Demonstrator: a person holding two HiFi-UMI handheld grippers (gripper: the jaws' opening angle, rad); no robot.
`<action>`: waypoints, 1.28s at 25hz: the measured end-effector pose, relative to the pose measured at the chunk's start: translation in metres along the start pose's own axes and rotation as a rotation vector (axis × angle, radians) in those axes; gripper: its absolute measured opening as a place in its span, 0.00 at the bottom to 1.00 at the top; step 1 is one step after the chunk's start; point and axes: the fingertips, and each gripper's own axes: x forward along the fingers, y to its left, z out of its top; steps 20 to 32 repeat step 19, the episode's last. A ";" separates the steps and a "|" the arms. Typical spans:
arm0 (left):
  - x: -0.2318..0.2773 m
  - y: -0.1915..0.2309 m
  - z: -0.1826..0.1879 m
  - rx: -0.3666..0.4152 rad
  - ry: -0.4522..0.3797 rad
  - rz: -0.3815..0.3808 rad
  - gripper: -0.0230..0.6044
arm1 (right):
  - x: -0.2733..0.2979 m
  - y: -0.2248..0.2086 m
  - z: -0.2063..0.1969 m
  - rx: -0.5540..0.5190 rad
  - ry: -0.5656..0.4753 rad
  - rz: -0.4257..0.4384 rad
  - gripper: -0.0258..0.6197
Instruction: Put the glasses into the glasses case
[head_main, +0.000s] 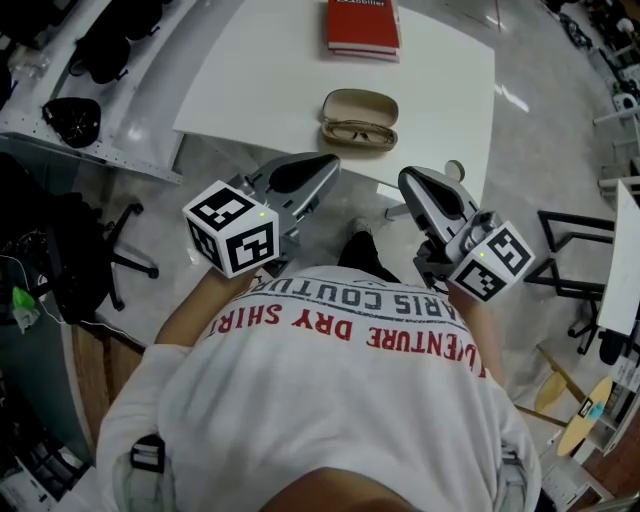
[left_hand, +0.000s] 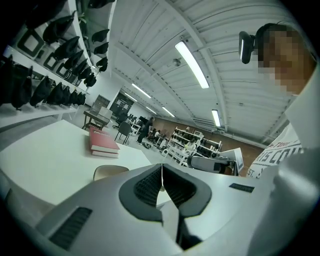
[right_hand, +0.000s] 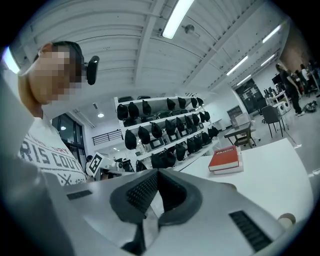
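Head view: the glasses (head_main: 357, 132) lie in the open glasses case (head_main: 360, 102), top middle on the table (head_main: 260, 80); left claw (head_main: 327, 163) and right claw (head_main: 410, 180) are pinched shut and empty, so probably only closing the lid is left.

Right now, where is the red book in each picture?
Head view: the red book is at the top centre, at the far edge of the white table.
Left gripper view: the book is left of centre, lying on the table.
Right gripper view: the book is right of centre, lying on the table.
Shared landmark: the white table under the book shows in all three views.
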 end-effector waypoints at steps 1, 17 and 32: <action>-0.002 -0.001 0.000 0.001 -0.001 -0.003 0.08 | 0.000 0.002 0.000 -0.005 -0.001 -0.003 0.08; -0.006 0.001 -0.004 0.007 0.025 -0.021 0.08 | -0.004 0.006 -0.008 -0.036 0.008 -0.062 0.08; -0.002 0.003 -0.005 0.000 0.028 -0.017 0.08 | -0.005 0.003 -0.009 -0.036 0.013 -0.065 0.08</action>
